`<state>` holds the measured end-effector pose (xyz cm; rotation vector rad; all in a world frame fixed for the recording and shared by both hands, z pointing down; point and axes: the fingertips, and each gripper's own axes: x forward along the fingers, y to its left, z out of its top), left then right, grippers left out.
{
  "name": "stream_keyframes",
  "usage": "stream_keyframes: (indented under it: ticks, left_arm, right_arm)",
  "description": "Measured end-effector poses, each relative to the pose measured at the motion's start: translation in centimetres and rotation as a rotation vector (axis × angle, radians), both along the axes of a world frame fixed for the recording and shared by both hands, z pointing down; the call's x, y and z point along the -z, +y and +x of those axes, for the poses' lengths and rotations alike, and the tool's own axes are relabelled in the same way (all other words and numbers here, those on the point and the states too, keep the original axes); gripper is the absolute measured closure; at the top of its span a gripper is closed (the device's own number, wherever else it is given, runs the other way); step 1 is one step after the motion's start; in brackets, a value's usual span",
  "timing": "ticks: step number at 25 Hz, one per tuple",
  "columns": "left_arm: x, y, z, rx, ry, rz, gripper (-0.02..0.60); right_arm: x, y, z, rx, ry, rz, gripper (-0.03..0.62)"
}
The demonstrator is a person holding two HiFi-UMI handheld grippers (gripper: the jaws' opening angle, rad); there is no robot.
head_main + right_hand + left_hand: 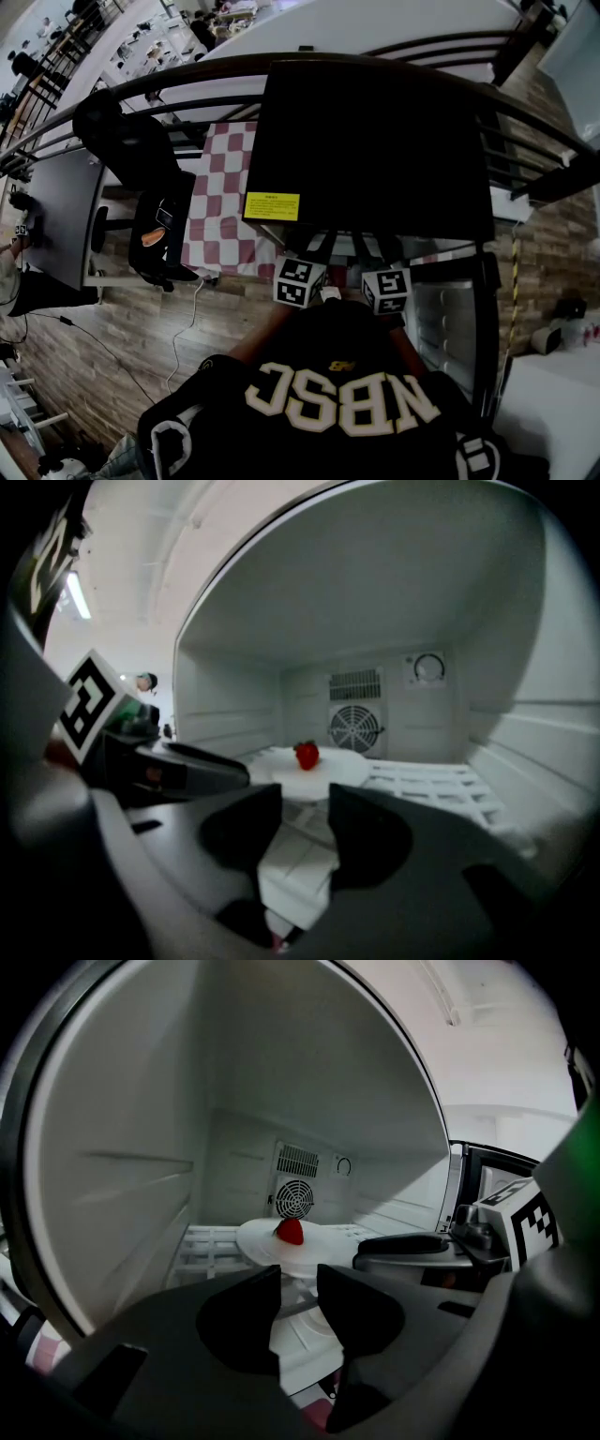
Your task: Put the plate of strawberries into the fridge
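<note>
A white plate with one red strawberry rests on the wire shelf inside the open fridge. My left gripper stands open just in front of the plate's near rim, with nothing between its jaws. The right gripper view shows the same plate and strawberry beyond my right gripper, which is also open and empty. Each gripper sees the other beside it. In the head view only the two marker cubes show, below the fridge's black top.
The fridge's back wall carries a round fan grille and a dial. White side walls close in on both sides. Left of the fridge stand a checkered table and a dark chair. A curved railing runs behind.
</note>
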<state>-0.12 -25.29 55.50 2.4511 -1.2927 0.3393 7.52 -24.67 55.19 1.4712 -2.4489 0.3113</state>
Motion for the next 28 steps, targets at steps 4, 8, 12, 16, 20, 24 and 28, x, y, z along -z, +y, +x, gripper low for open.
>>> stream_keyframes:
  ticks: [4,8,12,16,20,24,28]
  left_arm:
    - [-0.1,-0.1,0.1,0.002,0.001,0.001,0.448]
    - [-0.1,-0.2,0.0,0.006,0.007,0.000,0.448]
    - [-0.1,0.1,-0.1,0.010,0.018,-0.001,0.448]
    - [0.0,0.7,-0.3,0.010,0.026,-0.001,0.448]
    - [0.0,1.9,-0.4,0.005,0.032,-0.002,0.448]
    - [-0.1,3.4,-0.6,0.004,0.035,0.006,0.457]
    - [0.2,4.7,-0.7,0.005,0.049,0.007,0.488]
  right_arm:
    - [-0.5,-0.1,0.2,-0.005,-0.012,-0.006,0.425]
    - [-0.5,-0.2,0.2,-0.010,-0.001,-0.012,0.425]
    - [-0.3,0.1,0.3,-0.024,-0.002,-0.016,0.425]
    - [-0.2,0.8,0.2,-0.025,-0.007,-0.019,0.425]
    - [-0.4,2.1,0.2,-0.033,-0.016,-0.023,0.425]
    - [-0.3,3.4,0.6,-0.060,-0.018,-0.015,0.425]
    - [0.6,5.1,1.1,-0.080,-0.011,0.010,0.455]
